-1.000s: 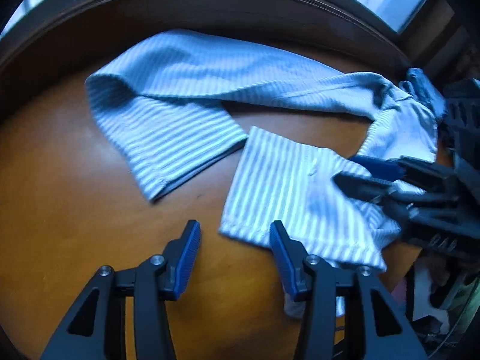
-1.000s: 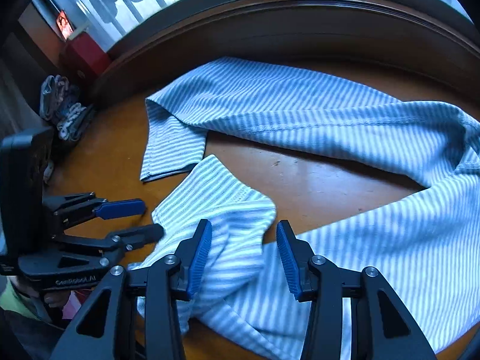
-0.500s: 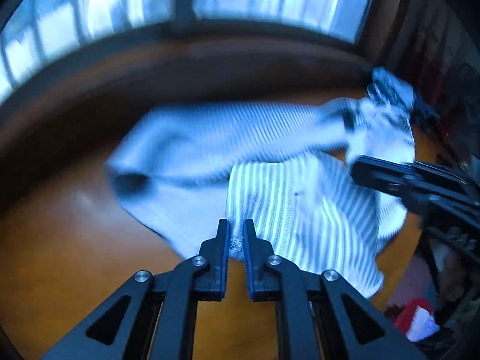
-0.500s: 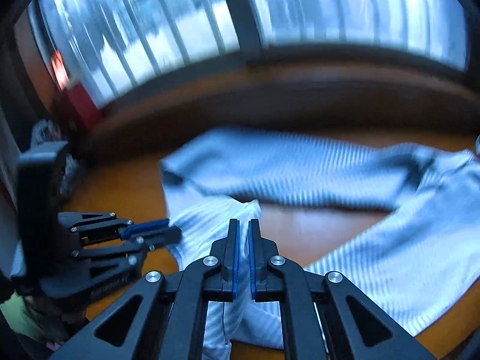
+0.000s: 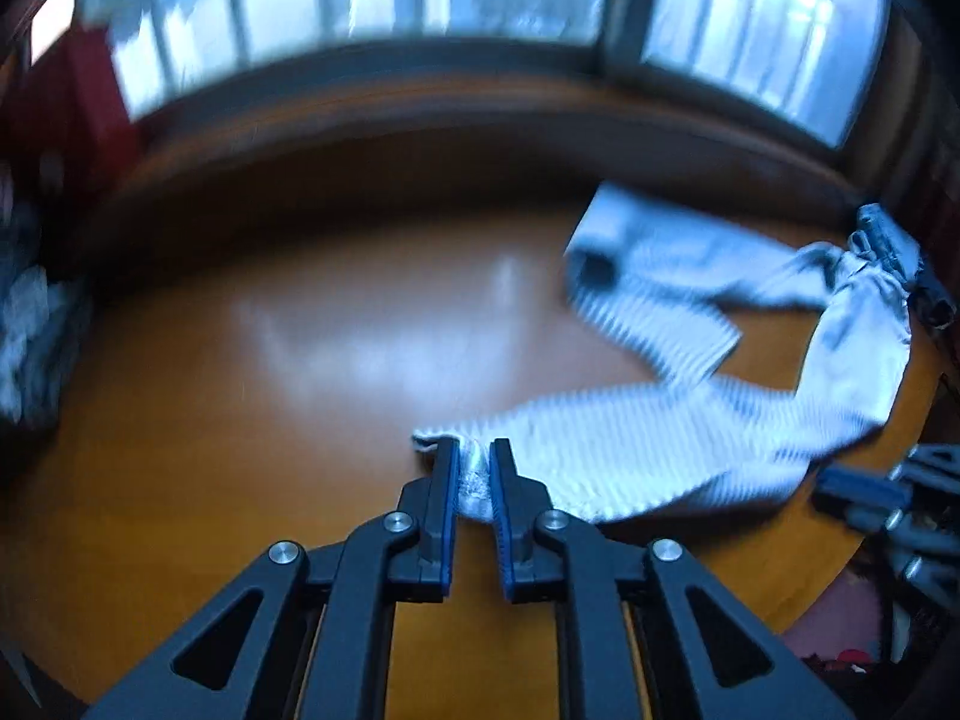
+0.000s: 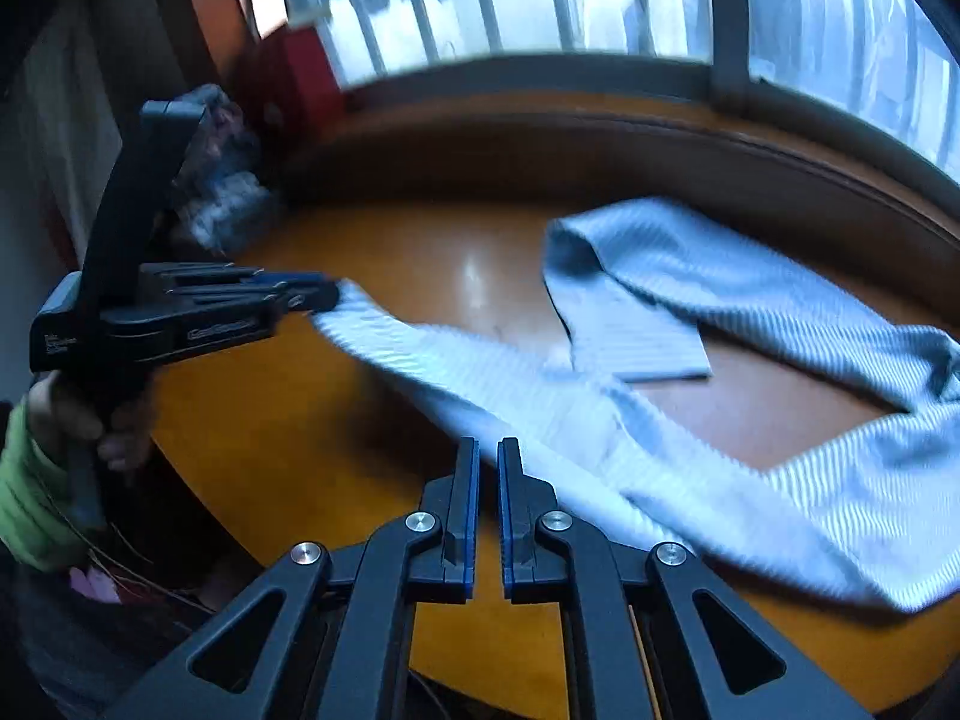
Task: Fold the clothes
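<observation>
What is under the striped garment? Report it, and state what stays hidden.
Only the wooden table shows around the striped garment and in the gap between its two lengths. Anything directly beneath the cloth is covered. The left claw pinches one end.

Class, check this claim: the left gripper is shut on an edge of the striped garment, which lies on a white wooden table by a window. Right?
Not quite. The table is orange-brown wood, not white, as the left wrist view shows. The rest holds: the left gripper is shut on an edge of the striped garment, by a window.
</observation>
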The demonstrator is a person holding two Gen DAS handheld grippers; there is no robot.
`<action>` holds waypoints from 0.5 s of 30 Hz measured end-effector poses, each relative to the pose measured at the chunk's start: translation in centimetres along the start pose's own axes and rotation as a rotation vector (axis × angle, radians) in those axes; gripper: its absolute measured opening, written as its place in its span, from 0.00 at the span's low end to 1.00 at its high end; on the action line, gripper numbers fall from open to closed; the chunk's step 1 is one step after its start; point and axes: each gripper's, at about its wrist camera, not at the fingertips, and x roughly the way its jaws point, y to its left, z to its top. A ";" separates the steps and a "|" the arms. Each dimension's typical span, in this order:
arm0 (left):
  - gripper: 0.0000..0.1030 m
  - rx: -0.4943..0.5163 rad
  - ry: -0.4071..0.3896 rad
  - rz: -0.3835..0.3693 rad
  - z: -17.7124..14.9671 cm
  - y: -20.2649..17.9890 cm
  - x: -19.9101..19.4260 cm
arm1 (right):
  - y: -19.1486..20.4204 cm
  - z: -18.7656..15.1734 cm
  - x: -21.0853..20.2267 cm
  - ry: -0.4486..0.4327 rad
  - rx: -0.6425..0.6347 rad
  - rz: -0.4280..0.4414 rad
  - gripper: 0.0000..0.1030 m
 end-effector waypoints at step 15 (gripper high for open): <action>0.27 0.039 0.107 0.028 -4.2 4.6 0.3 | -9.1 -2.5 0.9 0.079 0.237 -0.179 0.39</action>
